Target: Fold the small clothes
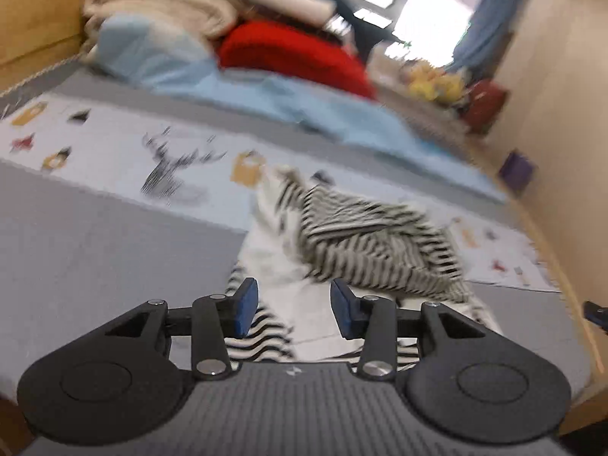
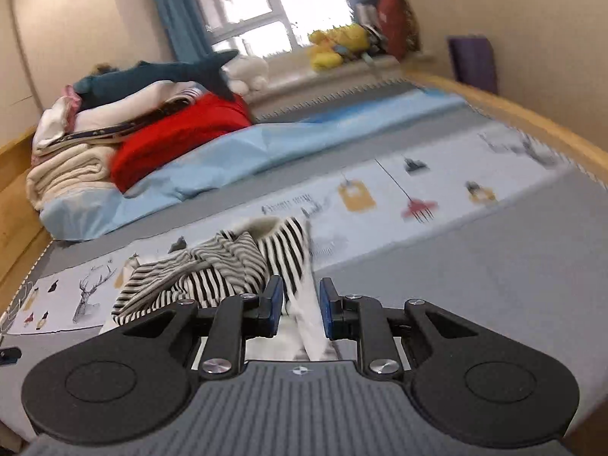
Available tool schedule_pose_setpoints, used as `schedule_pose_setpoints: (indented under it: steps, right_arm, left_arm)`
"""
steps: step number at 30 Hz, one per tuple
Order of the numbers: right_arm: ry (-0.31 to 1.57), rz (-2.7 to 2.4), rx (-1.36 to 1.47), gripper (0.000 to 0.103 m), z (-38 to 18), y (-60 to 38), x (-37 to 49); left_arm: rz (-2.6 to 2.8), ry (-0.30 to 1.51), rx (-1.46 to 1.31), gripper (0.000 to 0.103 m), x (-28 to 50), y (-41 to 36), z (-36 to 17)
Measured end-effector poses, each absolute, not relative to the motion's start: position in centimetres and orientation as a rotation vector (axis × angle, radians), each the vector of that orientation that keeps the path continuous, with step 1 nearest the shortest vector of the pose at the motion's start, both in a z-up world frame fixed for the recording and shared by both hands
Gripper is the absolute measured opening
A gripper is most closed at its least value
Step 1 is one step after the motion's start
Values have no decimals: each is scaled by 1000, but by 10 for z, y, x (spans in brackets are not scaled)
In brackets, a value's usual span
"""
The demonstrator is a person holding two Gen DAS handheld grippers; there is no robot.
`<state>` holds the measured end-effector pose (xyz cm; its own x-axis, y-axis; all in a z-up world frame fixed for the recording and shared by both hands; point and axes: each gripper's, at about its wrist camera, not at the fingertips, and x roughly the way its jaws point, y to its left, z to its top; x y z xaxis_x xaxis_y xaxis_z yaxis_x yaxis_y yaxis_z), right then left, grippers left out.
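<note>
A small black-and-white striped garment (image 1: 380,243) lies crumpled on the grey bed mat (image 1: 95,247), its white inner side showing. My left gripper (image 1: 295,309) hovers over its near end with the blue pads (image 1: 247,306) standing wide apart. Cloth shows below the gap and neither pad touches it. In the right wrist view the same garment (image 2: 212,277) is bunched left of centre. A white strip of it runs straight back between the pads of my right gripper (image 2: 302,307), which is shut on that strip and draws it toward the camera.
A pile of folded cream blankets, a red cushion (image 2: 178,136) and a light blue quilt (image 2: 266,152) fills the far side of the bed. A printed strip (image 2: 380,197) crosses the mat. A wooden bed rim (image 2: 532,114) borders it. Plush toys (image 2: 338,45) sit on the windowsill.
</note>
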<state>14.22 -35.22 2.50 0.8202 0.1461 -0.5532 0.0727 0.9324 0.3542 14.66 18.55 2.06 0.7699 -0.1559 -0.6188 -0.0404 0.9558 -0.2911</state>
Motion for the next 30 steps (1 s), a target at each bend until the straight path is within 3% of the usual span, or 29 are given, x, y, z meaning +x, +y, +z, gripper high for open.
schedule_pose_setpoints:
  steps: [6, 15, 18, 23, 30]
  right_arm:
    - [638, 46, 380, 22, 4, -354, 125]
    - [836, 99, 460, 24, -37, -362, 130]
    - [890, 82, 430, 28, -46, -358, 135]
    - [971, 65, 426, 34, -63, -357, 145]
    - [1098, 80, 379, 39, -86, -350, 160]
  left_arm:
    - [-138, 820, -301, 46, 151, 181, 8]
    - [-94, 983, -413, 49, 160, 200, -24]
    - [-57, 1024, -415, 58, 163, 200, -32]
    - [0, 1108, -428, 66, 172, 201, -50]
    - [62, 1197, -562, 66, 182, 216, -72]
